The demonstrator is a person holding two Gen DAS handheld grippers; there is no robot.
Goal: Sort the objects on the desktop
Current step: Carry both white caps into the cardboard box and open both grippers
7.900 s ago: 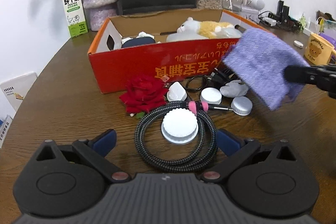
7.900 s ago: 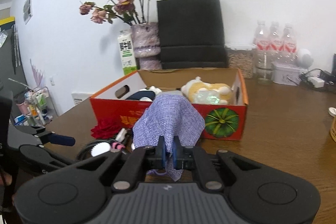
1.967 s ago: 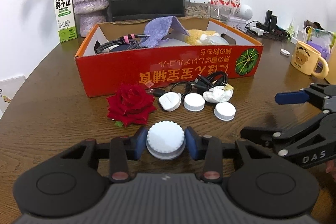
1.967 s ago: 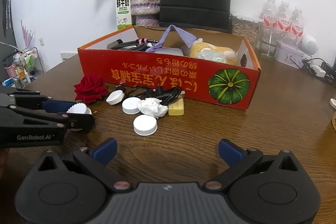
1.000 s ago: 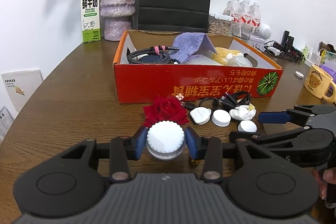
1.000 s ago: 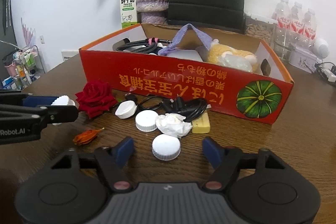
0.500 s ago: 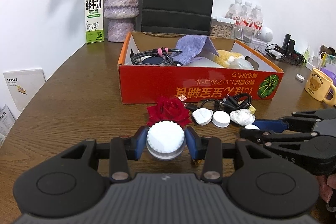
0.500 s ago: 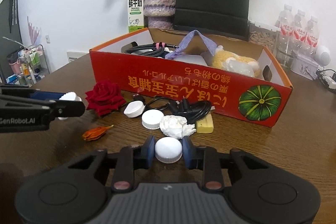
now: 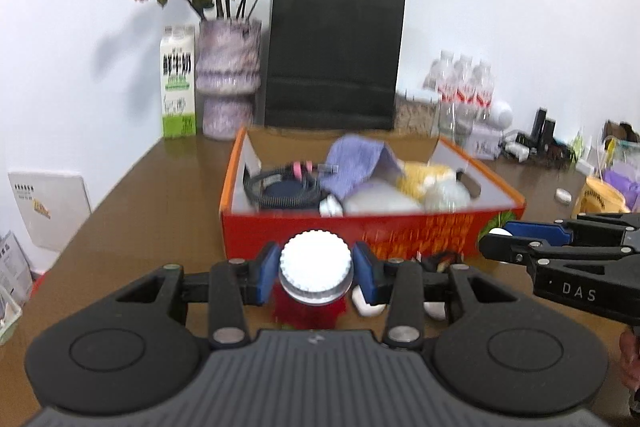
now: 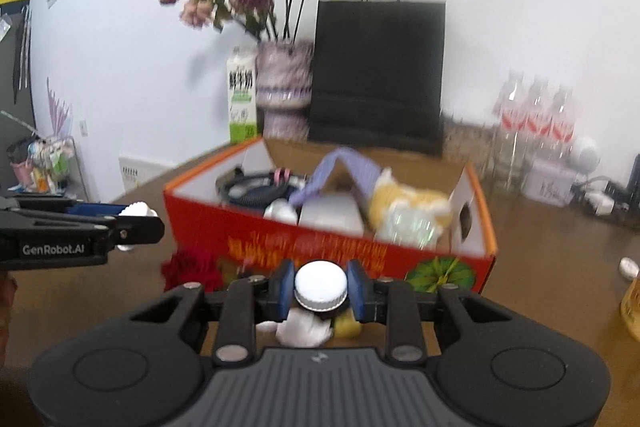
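Note:
My left gripper point(image 9: 316, 273) is shut on a large white ridged cap point(image 9: 315, 265), held above the table in front of the red cardboard box point(image 9: 360, 227). My right gripper point(image 10: 321, 290) is shut on a smaller white bottle cap point(image 10: 321, 285), also lifted near the box's front wall point(image 10: 320, 247). The box holds a coiled black cable point(image 9: 280, 187), a purple cloth point(image 9: 356, 163) and a yellow plush toy point(image 10: 404, 203). A red rose point(image 10: 192, 269), a crumpled tissue point(image 10: 304, 331) and more white caps point(image 9: 366, 305) lie on the table below. Both views are blurred.
Behind the box stand a black paper bag point(image 9: 334, 63), a purple vase with dried flowers point(image 9: 228, 83), a milk carton point(image 9: 178, 87) and water bottles point(image 10: 536, 119). A yellow mug point(image 9: 600, 197) is at the far right. The wooden table point(image 9: 160, 195) extends left of the box.
Both grippers have risen and moved toward the box with their caps. The right gripper's cap has come up off the table.

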